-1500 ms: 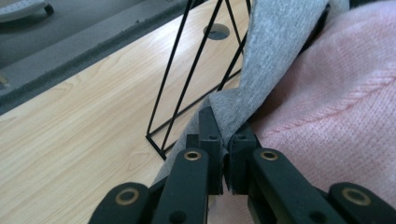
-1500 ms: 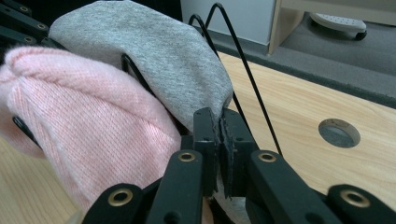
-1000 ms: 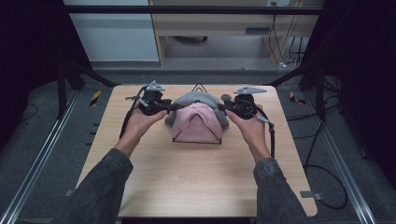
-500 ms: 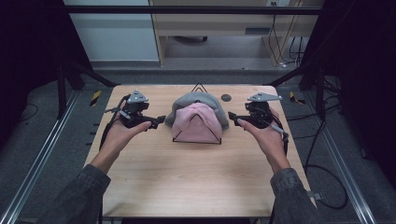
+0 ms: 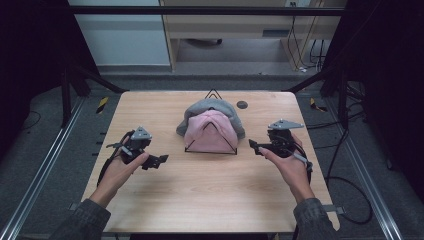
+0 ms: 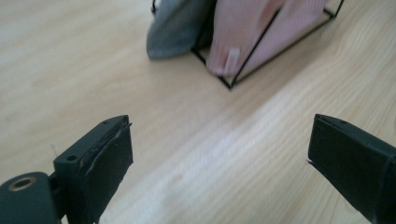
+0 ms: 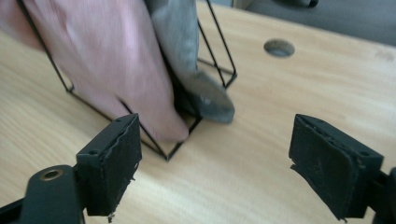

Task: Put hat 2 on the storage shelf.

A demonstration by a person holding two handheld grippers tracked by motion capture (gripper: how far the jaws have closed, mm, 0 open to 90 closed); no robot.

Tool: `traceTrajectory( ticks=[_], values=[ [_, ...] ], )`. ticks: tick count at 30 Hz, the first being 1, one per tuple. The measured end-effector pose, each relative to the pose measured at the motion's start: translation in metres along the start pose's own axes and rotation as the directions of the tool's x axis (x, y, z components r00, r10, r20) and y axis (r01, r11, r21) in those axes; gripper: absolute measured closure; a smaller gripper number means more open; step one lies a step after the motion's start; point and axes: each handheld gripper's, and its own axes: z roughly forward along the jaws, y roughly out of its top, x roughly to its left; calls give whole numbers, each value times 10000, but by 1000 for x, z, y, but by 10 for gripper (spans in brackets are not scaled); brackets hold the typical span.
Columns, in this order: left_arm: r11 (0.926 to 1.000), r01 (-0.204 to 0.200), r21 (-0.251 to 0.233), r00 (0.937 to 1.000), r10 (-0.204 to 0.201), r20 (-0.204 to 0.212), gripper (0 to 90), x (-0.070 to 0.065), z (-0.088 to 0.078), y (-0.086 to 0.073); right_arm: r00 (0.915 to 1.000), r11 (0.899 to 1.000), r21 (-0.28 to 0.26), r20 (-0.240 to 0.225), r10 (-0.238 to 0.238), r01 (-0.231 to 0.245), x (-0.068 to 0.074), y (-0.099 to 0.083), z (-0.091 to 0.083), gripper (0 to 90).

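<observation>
A pink cloth [image 5: 209, 132] hangs over a black wire rack [image 5: 213, 93] at the table's middle, with a grey cloth [image 5: 200, 111] draped behind and around it. My left gripper [image 5: 157, 161] hovers to the left of the rack, apart from it. Its jaws have just been opening and hold nothing. In the left gripper view [image 6: 219, 154] the pink cloth [image 6: 252, 28] and grey cloth [image 6: 177, 28] lie ahead. My right gripper [image 5: 256, 147] is to the right of the rack, and its jaws have also just been opening on nothing. The right gripper view [image 7: 215, 158] faces the pink cloth [image 7: 107, 60] and the rack's corner [image 7: 167, 156].
The wooden table [image 5: 210, 200] has a small round hole [image 5: 242, 104] behind the rack to the right. Cables trail from both grippers. Dark frame posts and rails stand at both sides of the table.
Both grippers have drawn away from the cloths on the rack, outward and toward the near edge. Their jaws have opened, and the cloths stay on the rack.
</observation>
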Motion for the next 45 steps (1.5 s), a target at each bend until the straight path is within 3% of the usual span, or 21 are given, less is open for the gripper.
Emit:
traceTrajectory(
  ticks=[2, 4, 6, 7, 10, 15, 16, 24, 30, 33, 37, 40, 45],
  values=[
    [9998, 48, 182, 9997, -52, 244, 61, -1, 5, -16, 10000, 9999, 159, -48, -3, 4, 3, -12, 1, 154],
    [9996, -26, 279, 9996, 18, 285, 60, 0, 6, -20, 10000, 9999, 167, -72, -20, 21, 5, -16, 2, 151],
    [9977, -34, 680, 9998, 21, 194, 61, -2, 11, -28, 9999, 9991, 406, -111, -89, 94, 8, -24, 3, 131],
    [9902, -551, 1285, 9984, 563, -59, 64, -3, 16, -34, 9999, 9979, 644, -140, -77, 86, 9, -33, 4, 121],
    [9838, -706, 1650, 9972, 737, -126, 72, -4, 19, -39, 9997, 9943, 1070, -239, 39, -14, 8, -49, 5, 107],
    [9844, -356, 1720, 9989, 404, -245, 61, 5, 22, -44, 9995, 9864, 1631, -207, 219, -182, 2, -67, 9, 92],
    [9842, -113, 1769, 9993, 173, -326, 61, 11, 25, -47, 9988, 9843, 1723, -210, 435, -392, -1, -74, 13, 94],
    [9779, -99, 2089, 9999, 84, 80, 53, 14, 31, -55, 9992, 9749, 2197, -119, 388, -353, 0, -84, 24, 105],
    [9789, -188, 2035, 9998, 192, -1, 7, 14, 33, -55, 9994, 9718, 2340, -158, 319, -273, 4, -90, 28, 91],
    [9854, -89, 1699, 9999, 110, -112, 0, 14, 34, -59, 9995, 9720, 2337, -147, 286, -244, 7, -91, 28, 87],
    [9902, -17, 1398, 9999, 39, -157, 0, 14, 33, -63, 9992, 9821, 1845, 50, -397, 381, 16, -102, 25, 62],
    [9910, -12, 1341, 9999, 35, -163, 0, 14, 33, -63, 9991, 9873, 1530, 0, -435, 430, 17, -107, 23, 50],
    [9912, -17, 1323, 9999, 39, -165, 0, 14, 33, -63, 9993, 9878, 1538, 251, -280, 238, 11, -111, 17, 51]
  ],
)
